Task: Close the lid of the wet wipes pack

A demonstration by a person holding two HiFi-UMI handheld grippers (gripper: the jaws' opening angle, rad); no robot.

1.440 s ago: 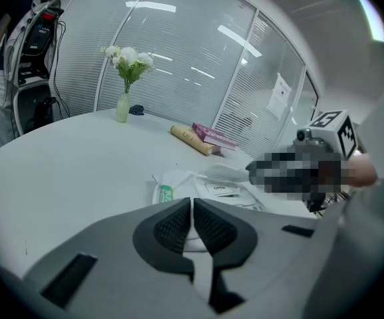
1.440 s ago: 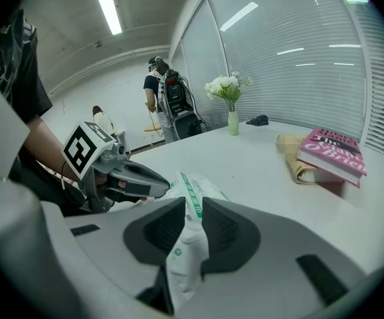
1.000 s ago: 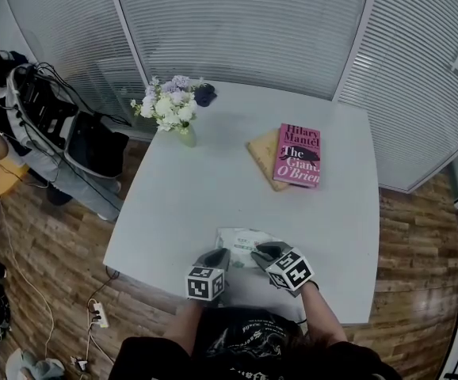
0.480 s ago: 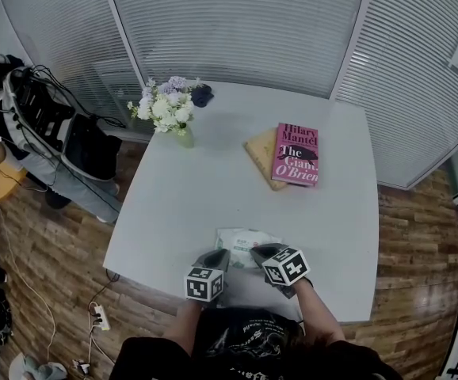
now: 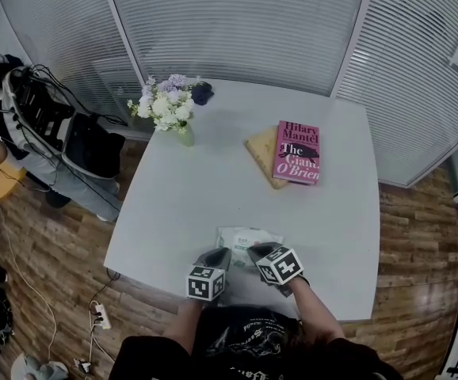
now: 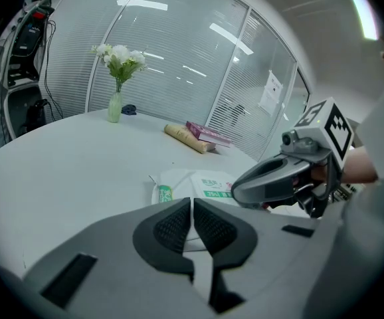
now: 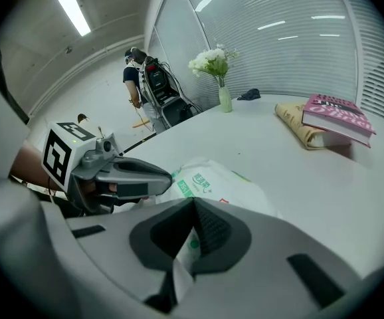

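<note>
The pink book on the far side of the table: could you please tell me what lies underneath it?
The pink book rests on a tan bundle that sticks out past its left edge, on the table. The part of the bundle beneath the book is hidden.

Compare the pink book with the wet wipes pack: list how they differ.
The pink book lies at the table's far right, partly on a tan bundle; the wet wipes pack lies at the near edge. The book is stiff and flat; the pack is a soft, puffy pouch. The book's cover is pink; the pack is white with green print. Both rest on the white table.
</note>
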